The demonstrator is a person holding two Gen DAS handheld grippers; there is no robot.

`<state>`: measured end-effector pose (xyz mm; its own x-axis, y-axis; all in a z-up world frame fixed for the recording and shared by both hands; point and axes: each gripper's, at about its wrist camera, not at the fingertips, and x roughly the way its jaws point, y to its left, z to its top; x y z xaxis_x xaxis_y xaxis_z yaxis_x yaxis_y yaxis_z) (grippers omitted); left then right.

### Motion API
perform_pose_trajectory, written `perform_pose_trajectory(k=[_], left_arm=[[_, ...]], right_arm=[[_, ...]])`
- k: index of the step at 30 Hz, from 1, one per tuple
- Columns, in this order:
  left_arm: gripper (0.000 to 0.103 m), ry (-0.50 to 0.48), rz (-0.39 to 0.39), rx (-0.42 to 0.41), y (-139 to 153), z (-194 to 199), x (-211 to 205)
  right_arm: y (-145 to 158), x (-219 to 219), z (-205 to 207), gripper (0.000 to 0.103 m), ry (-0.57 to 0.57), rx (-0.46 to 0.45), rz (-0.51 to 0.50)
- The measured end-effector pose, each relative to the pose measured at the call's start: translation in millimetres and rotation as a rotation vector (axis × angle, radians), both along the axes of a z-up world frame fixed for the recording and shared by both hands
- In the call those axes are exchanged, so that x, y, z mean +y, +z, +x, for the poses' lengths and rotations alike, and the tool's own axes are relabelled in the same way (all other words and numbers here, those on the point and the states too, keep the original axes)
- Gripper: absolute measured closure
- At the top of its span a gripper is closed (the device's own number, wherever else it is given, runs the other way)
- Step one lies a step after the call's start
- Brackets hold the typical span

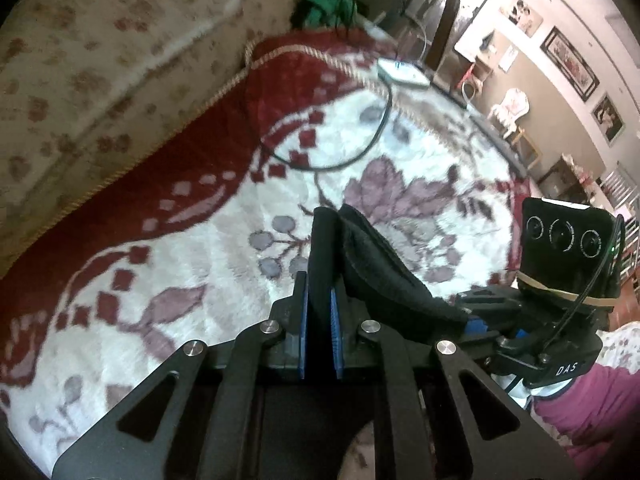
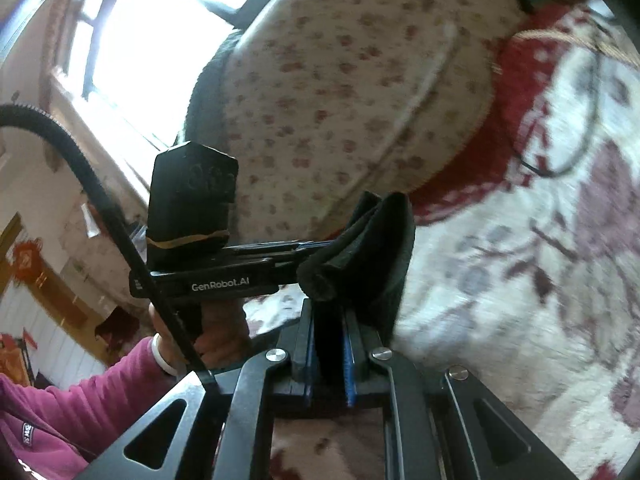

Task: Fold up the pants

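Observation:
The pants [image 1: 372, 264] are black cloth. My left gripper [image 1: 319, 280] is shut on a bunched edge of them, held up above the flowered blanket [image 1: 208, 264]. The cloth runs right toward my right gripper [image 1: 472, 322], seen side-on with its camera block. In the right wrist view my right gripper [image 2: 330, 316] is shut on another bunched part of the pants [image 2: 372, 248], and the left gripper [image 2: 280, 256] lies just left, its fingers in the same cloth. Most of the pants are hidden below both views.
A white, red and mauve blanket covers the bed. A flowered cushion [image 1: 80, 72] runs along its far side [image 2: 340, 92]. A black cable [image 1: 360, 148] loops to a white device [image 1: 402, 72]. Green cloth [image 1: 326, 4] lies at the far end. A person's purple sleeve [image 2: 80, 396] is at left.

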<state>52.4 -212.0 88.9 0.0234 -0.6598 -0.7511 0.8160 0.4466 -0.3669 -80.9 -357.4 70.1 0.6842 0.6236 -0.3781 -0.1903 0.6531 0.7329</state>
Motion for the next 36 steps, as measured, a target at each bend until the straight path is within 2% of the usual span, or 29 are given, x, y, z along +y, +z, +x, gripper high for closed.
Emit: perform_pose_trajectory(k=[9,14,20,27,31,33,36], left_arm=[[0.094,0.128,-0.117,-0.037,46,-16,98],[0.095,0.225,-0.161,-0.030,49,-24,163],[0.095,0.387,-0.167,0.005,23,-32,251],[0.095,0.701,-0.109,0.090,-35,-32,342],[0.095,0.786,-0.131,0.105,-38,-42,372],[0.095,0.799,-0.120,0.074,-32,-51,375],[0.093,0.797,-0.094,0.039,-25,-59,371]], right_arm=[[52,80,12,0.092,0.185,-0.090,-0.046],[62,139,22,0.092,0.305,-0.104,-0.064],[44,215,34,0.092,0.464,-0.060,-0.080],[-19,303,54,0.093,0.621,0.080,-0.087],[-47,337,59,0.092,0.670,0.159,-0.063],[-45,343,58,0.088,0.687,0.168,-0.065],[-20,321,53,0.087,0.666,0.119,-0.035]])
